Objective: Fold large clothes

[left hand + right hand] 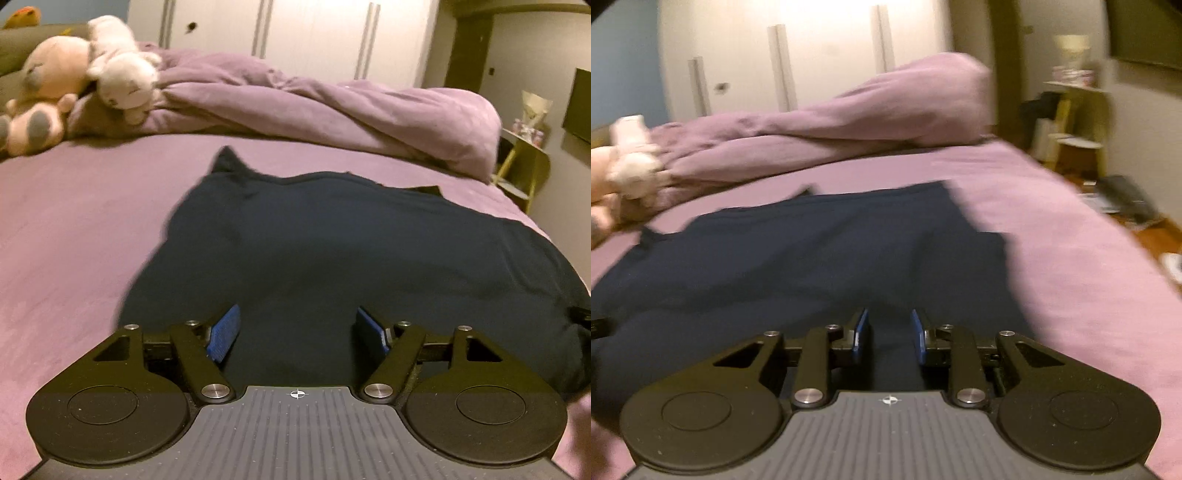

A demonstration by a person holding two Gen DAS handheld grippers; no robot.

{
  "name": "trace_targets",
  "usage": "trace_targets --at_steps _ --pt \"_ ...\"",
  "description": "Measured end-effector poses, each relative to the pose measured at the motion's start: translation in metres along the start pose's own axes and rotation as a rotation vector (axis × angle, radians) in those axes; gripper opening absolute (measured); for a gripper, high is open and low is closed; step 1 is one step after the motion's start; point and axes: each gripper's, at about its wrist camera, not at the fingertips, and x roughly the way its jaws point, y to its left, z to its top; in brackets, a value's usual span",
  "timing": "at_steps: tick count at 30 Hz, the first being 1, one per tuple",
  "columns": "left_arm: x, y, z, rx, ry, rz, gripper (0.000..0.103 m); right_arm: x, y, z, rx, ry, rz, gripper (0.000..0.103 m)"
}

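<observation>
Left wrist view: dark navy garment spread on purple bed sheet, both claws just above its near part, neither one gripping.

Left gripper standing wide apart with only loose cloth showing between the blue pads; right gripper with a narrower gap, pads not pressing on the fabric under them as far as the blurred right wrist picture lets see. Garment lying partly folded, near edge toward the cameras, far edge toward the rumpled duvet and the plush toys. For a good fold: better to catch two matching points of the near hem, pinch only one layer pair each, lift together at equal height, carry over evenly, then lay down flat without dragging the sheet.
</observation>
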Motion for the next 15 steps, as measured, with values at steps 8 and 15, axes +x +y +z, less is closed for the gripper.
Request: trace_targets --at_steps 8,15 --pt "-0.046 0.049 -0.017 -0.145 0.018 0.099 0.083 -0.049 -0.046 -0.005 0.194 0.035 -0.122 0.039" --pt "-0.058 0.087 -0.032 -0.377 0.095 -0.016 0.082 -0.061 -0.020 -0.006 0.137 0.041 -0.114 0.039"
